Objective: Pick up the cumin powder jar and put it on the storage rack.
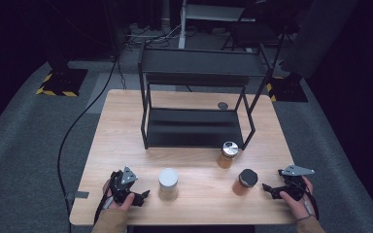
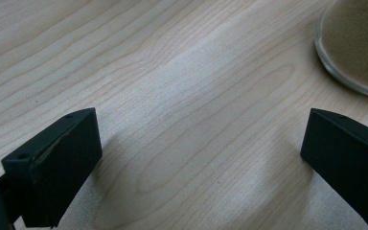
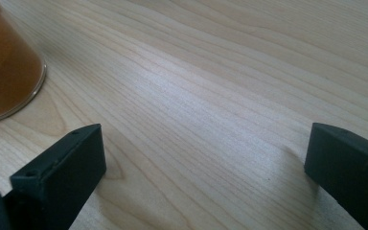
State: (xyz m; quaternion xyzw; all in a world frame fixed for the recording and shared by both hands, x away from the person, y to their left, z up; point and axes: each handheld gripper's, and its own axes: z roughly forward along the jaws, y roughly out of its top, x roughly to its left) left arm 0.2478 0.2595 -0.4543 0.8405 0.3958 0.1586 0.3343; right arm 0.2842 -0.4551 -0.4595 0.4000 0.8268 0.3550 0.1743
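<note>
**Two open tools rest at the desk's near edge, three jars between them**

The left tool [image 1: 144, 194] sits near the desk's [image 1: 121, 126] near-left corner, jaws spread wide, gripping nothing. The right tool [image 1: 266, 187] sits near the near-right corner, likewise spread and empty. Between them stand a white-lidded jar [image 1: 168, 184] and a black-lidded jar [image 1: 245, 182] of orange powder. A silver-lidded jar [image 1: 228, 154] stands just beside the black two-tier shelf rack [image 1: 196, 127] toward the far edge.
</note>
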